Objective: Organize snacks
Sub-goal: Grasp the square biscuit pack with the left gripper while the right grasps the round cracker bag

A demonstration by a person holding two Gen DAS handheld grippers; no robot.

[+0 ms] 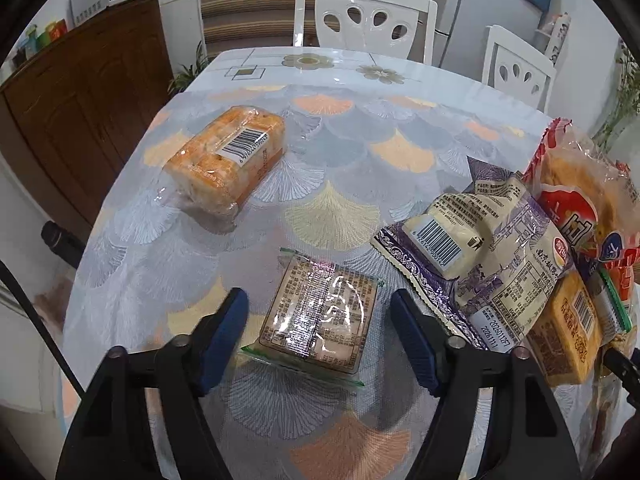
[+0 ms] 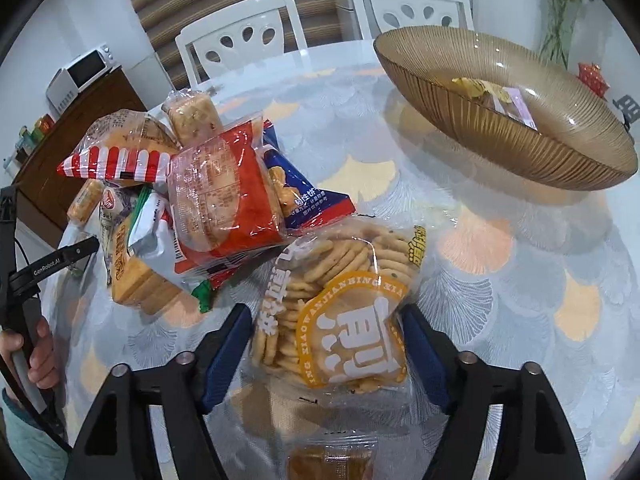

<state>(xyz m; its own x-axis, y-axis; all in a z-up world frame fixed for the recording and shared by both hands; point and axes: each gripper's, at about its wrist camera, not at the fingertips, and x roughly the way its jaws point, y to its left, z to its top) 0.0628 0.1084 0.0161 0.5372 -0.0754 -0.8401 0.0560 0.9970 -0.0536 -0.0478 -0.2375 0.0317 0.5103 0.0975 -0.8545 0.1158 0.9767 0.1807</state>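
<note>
A square clear-wrapped snack packet [image 1: 320, 320] lies flat on the patterned tablecloth, and my left gripper [image 1: 320, 336] straddles it, open, with a small gap at each blue pad. In the right wrist view a clear bag of round crackers [image 2: 340, 300] with an orange label lies on the table. My right gripper [image 2: 326, 352] is shut on it, both pads touching the wrapper's sides. An amber ribbed glass bowl [image 2: 480, 132] stands at the far right with a few snacks inside. A heap of mixed snack bags [image 2: 224, 200] lies to the left.
An orange cracker pack [image 1: 228, 156] lies alone at the far left of the table. A purple and cream bag [image 1: 480, 256] tops the heap on the right. A small orange packet [image 2: 328, 460] sits under the right gripper. White chairs [image 1: 364, 16] stand behind. A hand [image 2: 40, 344] holds the left gripper.
</note>
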